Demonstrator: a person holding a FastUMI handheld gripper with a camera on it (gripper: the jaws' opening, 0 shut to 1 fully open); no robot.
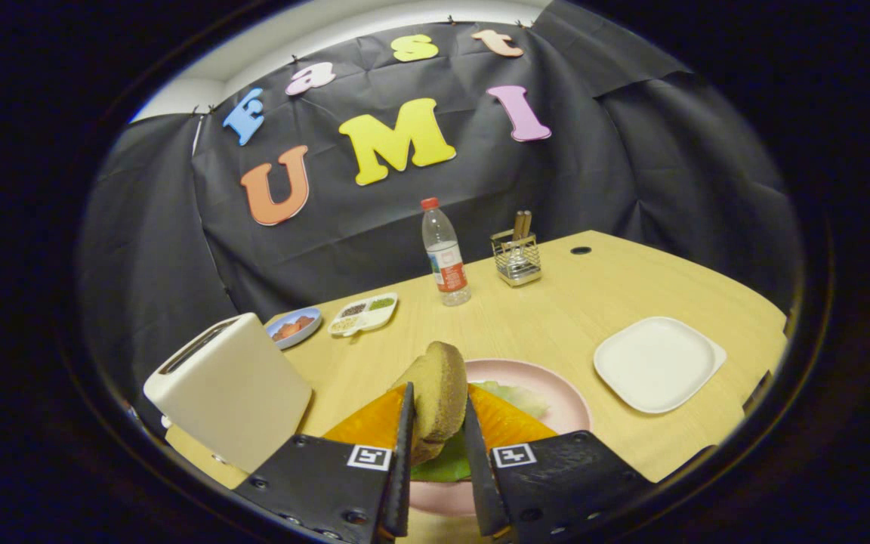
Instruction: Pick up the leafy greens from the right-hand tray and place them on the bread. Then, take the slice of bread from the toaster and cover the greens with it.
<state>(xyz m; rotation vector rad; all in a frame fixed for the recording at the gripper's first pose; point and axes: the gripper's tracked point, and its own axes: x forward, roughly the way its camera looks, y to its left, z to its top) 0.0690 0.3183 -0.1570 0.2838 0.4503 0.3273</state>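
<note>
Slice of bread [435, 393] pinched upright between our gripper [439, 446] fingers, closed on both faces, above the pink plate [556, 393] holding leafy greens [510, 394]. Toaster [231, 389] close beside us; white tray [658, 363] bare, open table [556, 317] beyond.

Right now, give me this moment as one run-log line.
gripper: jaws shut on bread slice | slice: held edge-up over pink plate | greens: on plate | toaster: beside plate | white tray: bare | step: cover pending
</note>
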